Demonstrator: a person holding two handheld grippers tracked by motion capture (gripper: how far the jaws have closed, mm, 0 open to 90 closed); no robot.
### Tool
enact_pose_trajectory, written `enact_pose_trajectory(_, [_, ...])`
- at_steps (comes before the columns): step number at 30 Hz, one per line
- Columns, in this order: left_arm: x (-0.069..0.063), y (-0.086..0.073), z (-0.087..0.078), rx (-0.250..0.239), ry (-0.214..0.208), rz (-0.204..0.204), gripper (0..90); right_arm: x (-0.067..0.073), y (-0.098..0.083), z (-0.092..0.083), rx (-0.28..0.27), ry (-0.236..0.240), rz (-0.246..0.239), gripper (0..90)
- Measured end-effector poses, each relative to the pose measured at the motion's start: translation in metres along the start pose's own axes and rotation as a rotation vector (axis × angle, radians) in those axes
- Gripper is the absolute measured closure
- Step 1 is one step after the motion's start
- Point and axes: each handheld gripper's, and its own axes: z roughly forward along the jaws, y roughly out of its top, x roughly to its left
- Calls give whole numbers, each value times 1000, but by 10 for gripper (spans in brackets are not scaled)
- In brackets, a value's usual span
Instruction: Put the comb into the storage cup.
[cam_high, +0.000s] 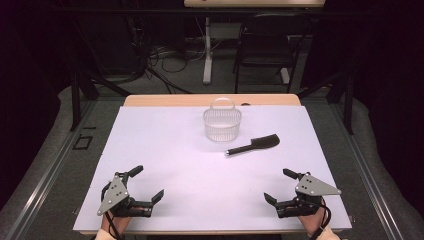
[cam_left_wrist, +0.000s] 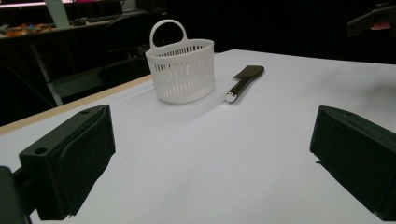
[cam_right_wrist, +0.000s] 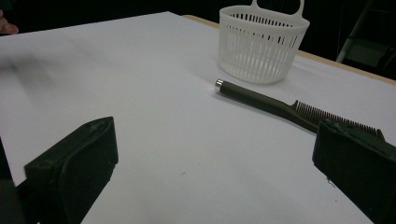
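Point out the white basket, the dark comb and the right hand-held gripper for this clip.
white basket (cam_high: 222, 125), high view, on its slatted side wall.
dark comb (cam_right_wrist: 261, 99), right gripper view, on the middle of its handle.
right hand-held gripper (cam_high: 277, 186), high view, midway between its open fingertips.

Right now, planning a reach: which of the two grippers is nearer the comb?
The right gripper. The dark comb lies right of the white basket, on that gripper's side; the left gripper sits across the table.

Both grippers, the left gripper (cam_high: 146, 184) and right gripper (cam_high: 278, 185), are matte black with chunky block jaws, grey triangular plates with small screws on top, black cables trailing.
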Motion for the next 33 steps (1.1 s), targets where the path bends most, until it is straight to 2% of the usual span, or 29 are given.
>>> enact_pose_trajectory(3, [1, 1, -2, -1, 15, 16, 0, -1, 0, 1, 18, -3, 7, 0])
enact_pose_trajectory(11, [3, 1, 0, 8, 16, 18, 0, 0, 3, 6, 45, -8, 0, 0])
enact_pose_trajectory(14, [3, 1, 0, 13, 17, 19, 0, -1, 6, 8, 43, -3, 15, 0])
enact_pose_trajectory(25, [3, 0, 3, 20, 4, 13, 0, -5, 10, 26, 89, 18, 28, 0])
enact_pose_trajectory(33, [4, 0, 3, 23, -3, 13, 1, -14, 14, 43, 122, 26, 36, 0])
